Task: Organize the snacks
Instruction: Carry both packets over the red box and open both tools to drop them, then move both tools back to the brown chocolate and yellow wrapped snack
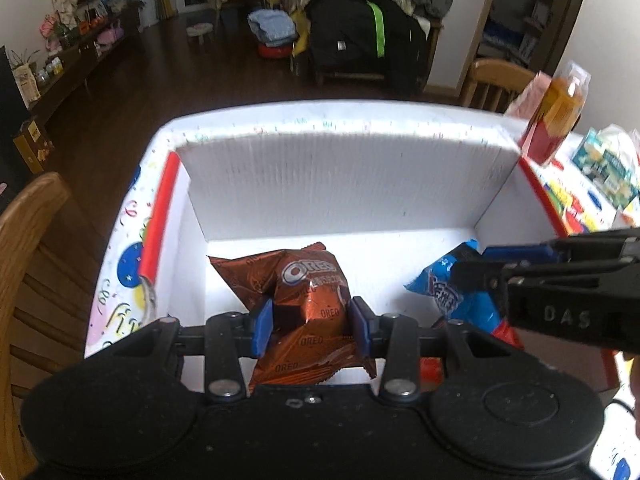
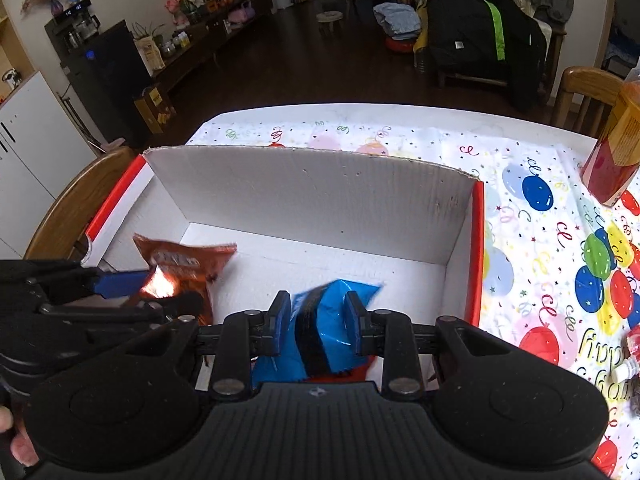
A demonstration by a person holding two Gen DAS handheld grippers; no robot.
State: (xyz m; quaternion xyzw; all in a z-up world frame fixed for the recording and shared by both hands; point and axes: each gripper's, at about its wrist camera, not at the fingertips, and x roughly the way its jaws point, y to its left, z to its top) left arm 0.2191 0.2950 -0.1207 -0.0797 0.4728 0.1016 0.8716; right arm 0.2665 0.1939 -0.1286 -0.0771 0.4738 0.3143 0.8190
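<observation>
Inside white cardboard box on balloon-print tablecloth: left gripper pinching brown Oreo packet, right gripper pinching blue snack packet. Just beside box, orange-and-red carton; wooden chair at left.

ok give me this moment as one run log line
left gripper: shut on brown cookie pack | right gripper: shut on blue snack pack | both over white box

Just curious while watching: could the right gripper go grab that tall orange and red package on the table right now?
Probably not yet. The right gripper is shut on the blue snack bag over the box. The orange and red package stands unobstructed outside it.
</observation>
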